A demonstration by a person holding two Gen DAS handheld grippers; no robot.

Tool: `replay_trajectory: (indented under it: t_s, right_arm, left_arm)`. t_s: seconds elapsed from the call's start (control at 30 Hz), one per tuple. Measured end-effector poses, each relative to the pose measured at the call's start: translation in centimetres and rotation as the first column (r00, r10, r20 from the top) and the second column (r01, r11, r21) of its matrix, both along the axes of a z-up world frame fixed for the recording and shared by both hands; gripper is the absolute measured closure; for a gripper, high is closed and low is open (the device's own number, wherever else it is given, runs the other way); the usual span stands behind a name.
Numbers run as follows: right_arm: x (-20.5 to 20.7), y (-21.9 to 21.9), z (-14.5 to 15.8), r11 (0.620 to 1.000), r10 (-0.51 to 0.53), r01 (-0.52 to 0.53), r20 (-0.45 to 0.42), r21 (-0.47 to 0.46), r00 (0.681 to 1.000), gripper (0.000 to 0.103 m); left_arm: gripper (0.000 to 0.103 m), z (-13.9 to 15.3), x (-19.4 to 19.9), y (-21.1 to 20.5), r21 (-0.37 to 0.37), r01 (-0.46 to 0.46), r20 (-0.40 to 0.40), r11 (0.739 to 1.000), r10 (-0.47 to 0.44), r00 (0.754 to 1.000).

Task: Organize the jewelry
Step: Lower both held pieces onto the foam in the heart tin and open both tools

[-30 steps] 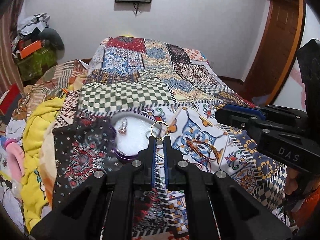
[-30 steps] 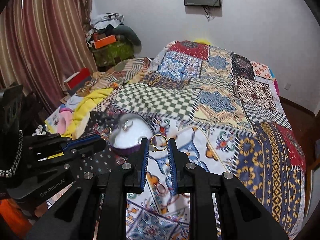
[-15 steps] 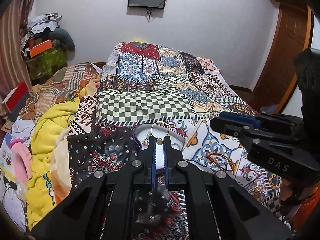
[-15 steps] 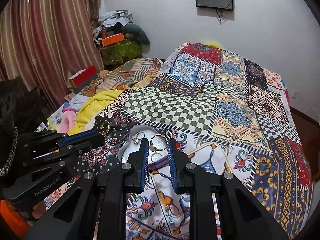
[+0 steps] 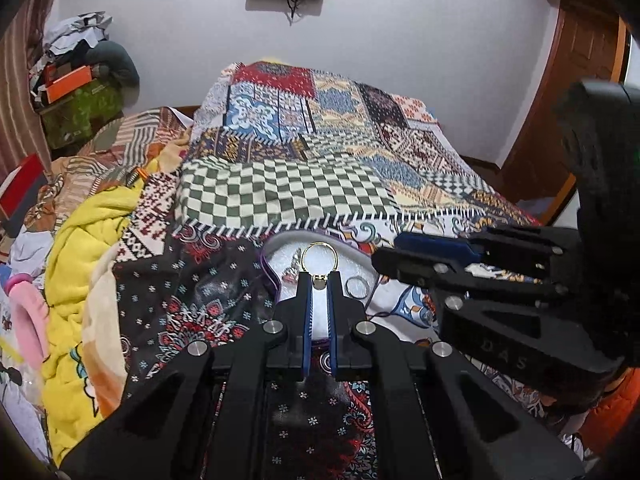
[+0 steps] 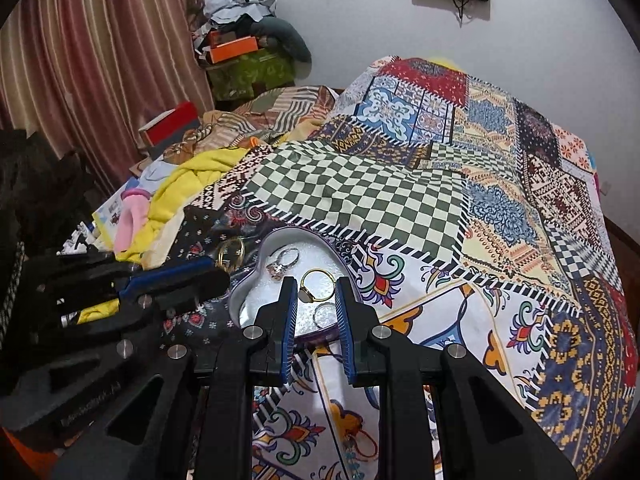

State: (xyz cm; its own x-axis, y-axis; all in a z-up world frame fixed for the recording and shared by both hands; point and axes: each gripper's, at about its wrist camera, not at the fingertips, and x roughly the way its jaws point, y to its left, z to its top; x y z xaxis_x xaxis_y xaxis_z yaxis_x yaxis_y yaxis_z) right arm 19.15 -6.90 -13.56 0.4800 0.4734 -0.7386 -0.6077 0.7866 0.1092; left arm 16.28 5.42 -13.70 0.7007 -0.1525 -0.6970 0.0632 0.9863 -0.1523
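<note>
While hovering over the dark floral patch at the near left, left gripper [image 5: 319,280]: pinching shut on the small setting of a gold ring [image 5: 320,244], hoop standing upright above the tips, just short of the near-left lobe of the dish.
Heart-shaped dish [image 6: 256,306]: sitting on the patchwork bedspread [image 6: 360,196], near centre, pale inside, purple at the rim.
Silver stone ring [image 6: 276,269]: lying inside the dish toward its far left, stone tipped down.
Second gold ring [image 6: 305,295]: lying in the middle of the dish, between the fingers of the right gripper, pale stone just beside the left pad; contact impossible to confirm.
Plain silver band [image 6: 315,314]: lying flat in the dish, nearer than the second gold ring.
Right gripper [image 6: 316,300]: hanging over the near edge of the dish, jaws standing apart, clamping nothing.
Handling, as a judgement: looking very light, stiff and smooth, so likely slipping or pivoting in a loose pinch; rolling off into the soft folds being the main risk.
Where to hold: probably gripping across the setting or the flat sides of the band, not the rounded outer edge.
Step in hand: seemingly bringing the held gold ring over the dish for release.
</note>
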Motion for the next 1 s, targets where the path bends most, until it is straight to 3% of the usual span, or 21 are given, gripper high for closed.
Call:
replay_trajectory:
  t_s: [0.37,1.0]
  right_arm:
    - [1.6,0.3,-1.6,1.000,-0.003,0.003,-0.049,-0.015,0.999,0.086]
    - [1.1,2.5,-2.2,0.996,0.069,-0.074,-0.079,-0.056,0.994,0.083]
  left_arm:
    - [0.098,-1.6,1.5,0.2,-0.010,0.001,-0.041,1.000,-0.001,0.999]
    - [0.098,0.2,0.2,2.3,0.017,-0.067,-0.004,0.998,0.067,0.998]
